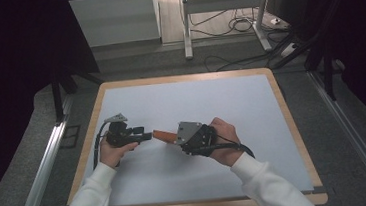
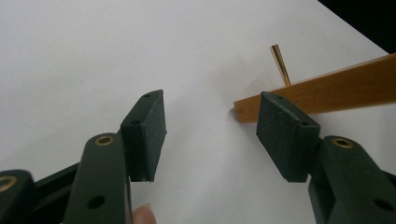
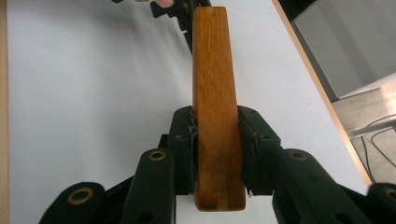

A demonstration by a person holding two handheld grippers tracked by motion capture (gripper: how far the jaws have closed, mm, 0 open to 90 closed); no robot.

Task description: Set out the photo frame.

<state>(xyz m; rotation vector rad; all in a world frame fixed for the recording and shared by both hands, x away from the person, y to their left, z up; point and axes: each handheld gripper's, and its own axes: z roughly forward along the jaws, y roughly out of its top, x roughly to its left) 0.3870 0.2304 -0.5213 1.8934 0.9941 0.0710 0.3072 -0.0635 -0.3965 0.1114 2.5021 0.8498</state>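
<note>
A brown wooden slat [image 1: 164, 134] hangs over the white table mat between my two grippers. My right gripper [image 1: 177, 139] is shut on it. In the right gripper view the slat [image 3: 212, 84] runs straight out from between the jaws of the right gripper [image 3: 217, 135], whose pads press both its sides. My left gripper [image 1: 146, 136] points at the slat's free end. In the left gripper view the left gripper [image 2: 210, 122] stands open, and the slat's end [image 2: 327, 91] sits just beyond the right-hand pad [image 2: 282, 133], untouched. Behind the slat rises a thin brass-coloured strip [image 2: 280, 63].
A white mat [image 1: 196, 102] covers the wood-rimmed table [image 1: 184, 77]. Beyond the far edge, metal stand legs [image 1: 185, 22] and loose cables [image 1: 237, 25] lie on the floor. Dark drapes close off both sides. The person's white sleeves [image 1: 87, 204] come in at the near edge.
</note>
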